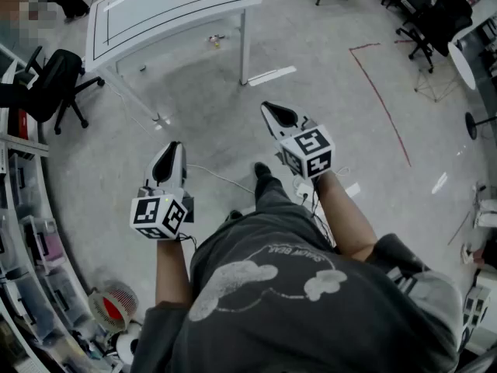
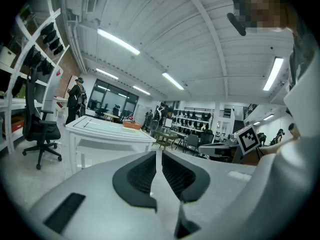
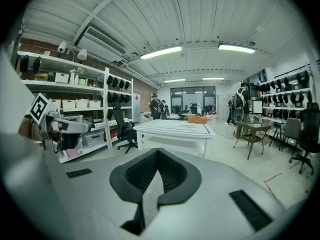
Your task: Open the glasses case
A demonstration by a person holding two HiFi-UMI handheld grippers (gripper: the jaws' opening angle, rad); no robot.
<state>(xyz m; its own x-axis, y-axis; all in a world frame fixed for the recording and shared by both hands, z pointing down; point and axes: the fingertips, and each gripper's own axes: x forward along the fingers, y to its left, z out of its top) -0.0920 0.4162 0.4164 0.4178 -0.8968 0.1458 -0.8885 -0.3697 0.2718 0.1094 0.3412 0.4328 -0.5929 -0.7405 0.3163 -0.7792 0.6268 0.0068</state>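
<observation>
Over the floor (image 1: 194,123) | left gripper (image 1: 172,148) held forward, fingers closed, empty | right gripper (image 1: 268,109) likewise

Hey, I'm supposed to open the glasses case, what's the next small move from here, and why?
Probably step toward the white table. Both the left tool and right tool are shut and empty, held over the floor, with nothing in reach. A small orange thing lies on that table; it may be the case, but it is too far off to tell.
</observation>
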